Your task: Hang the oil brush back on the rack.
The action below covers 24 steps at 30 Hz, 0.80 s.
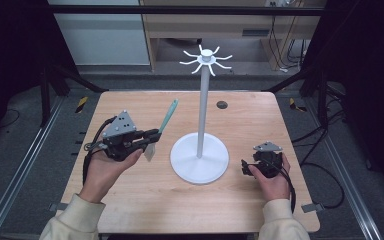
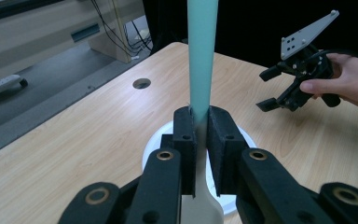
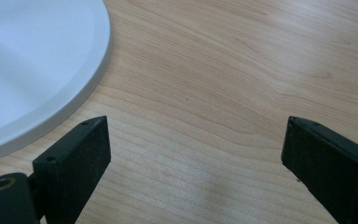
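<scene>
1. The left claw [image 1: 152,136] is clamped on a spatula [image 1: 161,127], gripping where the teal handle meets the pale blade, handle tilted up and away.
2. The right claw [image 1: 247,167] gapes wide, holding nothing, low over the wooden counter [image 1: 130,200].
3. A white hook stand [image 1: 200,150] sits between them, its round base just beside the right claw.

Wooden counter [image 1: 130,200] with round hole [image 1: 222,104]; beyond it, grey floor [image 1: 25,125], pale cabinet [image 1: 100,35], dangling cables [image 1: 280,45].
</scene>
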Motion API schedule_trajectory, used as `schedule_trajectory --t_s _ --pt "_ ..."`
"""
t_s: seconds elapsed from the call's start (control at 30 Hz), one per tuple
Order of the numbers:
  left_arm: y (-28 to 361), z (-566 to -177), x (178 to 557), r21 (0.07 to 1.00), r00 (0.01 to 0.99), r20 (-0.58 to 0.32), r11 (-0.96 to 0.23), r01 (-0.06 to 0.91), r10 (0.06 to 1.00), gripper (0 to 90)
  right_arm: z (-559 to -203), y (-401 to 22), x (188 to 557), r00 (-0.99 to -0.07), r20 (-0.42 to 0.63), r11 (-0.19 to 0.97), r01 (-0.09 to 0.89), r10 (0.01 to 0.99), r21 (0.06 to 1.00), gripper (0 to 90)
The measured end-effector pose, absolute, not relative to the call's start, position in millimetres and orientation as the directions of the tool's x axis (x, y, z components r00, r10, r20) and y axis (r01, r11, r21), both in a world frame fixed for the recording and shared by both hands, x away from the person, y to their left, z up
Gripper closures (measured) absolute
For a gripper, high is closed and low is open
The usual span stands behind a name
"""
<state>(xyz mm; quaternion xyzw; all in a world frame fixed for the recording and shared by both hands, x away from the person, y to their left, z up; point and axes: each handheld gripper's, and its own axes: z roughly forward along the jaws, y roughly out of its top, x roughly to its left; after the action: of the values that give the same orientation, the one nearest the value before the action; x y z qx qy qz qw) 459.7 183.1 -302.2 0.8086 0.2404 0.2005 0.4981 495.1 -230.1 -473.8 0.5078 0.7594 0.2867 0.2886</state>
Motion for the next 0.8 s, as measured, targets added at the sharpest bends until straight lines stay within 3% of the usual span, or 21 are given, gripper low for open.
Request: schedule_trajectory --t_s 0.43,0.8 --pt "178.2 -302.5 462.0 0.908 0.797 0.077 -0.372 0.192 0.599 81.9 -471.7 -229.8 493.1 -0.320 -0.145 0.318 0.596 0.936 0.738 9.5" --pt "174.4 -280.2 452.4 0.932 0.782 0.094 -0.331 0.149 0.616 81.9 -469.2 -227.0 490.6 -0.325 -0.155 0.328 0.589 0.933 0.739 9.6"
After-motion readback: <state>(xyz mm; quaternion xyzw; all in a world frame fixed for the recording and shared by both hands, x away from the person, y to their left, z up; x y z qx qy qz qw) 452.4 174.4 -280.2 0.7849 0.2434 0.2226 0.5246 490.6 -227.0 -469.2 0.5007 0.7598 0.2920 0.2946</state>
